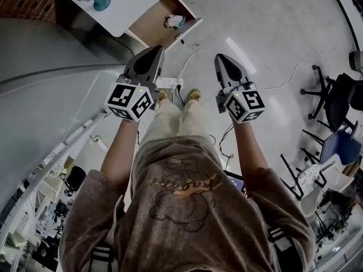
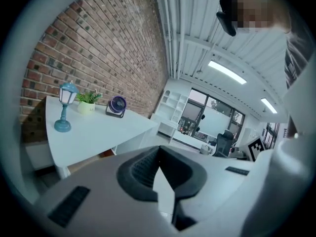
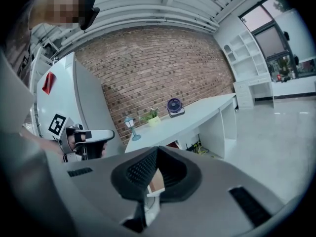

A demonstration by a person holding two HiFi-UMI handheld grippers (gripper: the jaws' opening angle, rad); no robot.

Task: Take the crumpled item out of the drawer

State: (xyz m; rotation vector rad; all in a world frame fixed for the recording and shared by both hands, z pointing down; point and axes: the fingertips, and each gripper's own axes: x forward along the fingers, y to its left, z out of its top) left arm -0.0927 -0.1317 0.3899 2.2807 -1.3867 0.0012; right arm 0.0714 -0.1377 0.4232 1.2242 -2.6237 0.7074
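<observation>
Hanging well short of the open drawer, the left hand-held gripper and right hand-held gripper are both clenched, empty. Crumpled item sits inside it. I'd open 1 before reaching, then drop straight in.

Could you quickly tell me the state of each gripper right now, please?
Left gripper: closed, holding nothing.
Right gripper: closed, holding nothing.
</observation>
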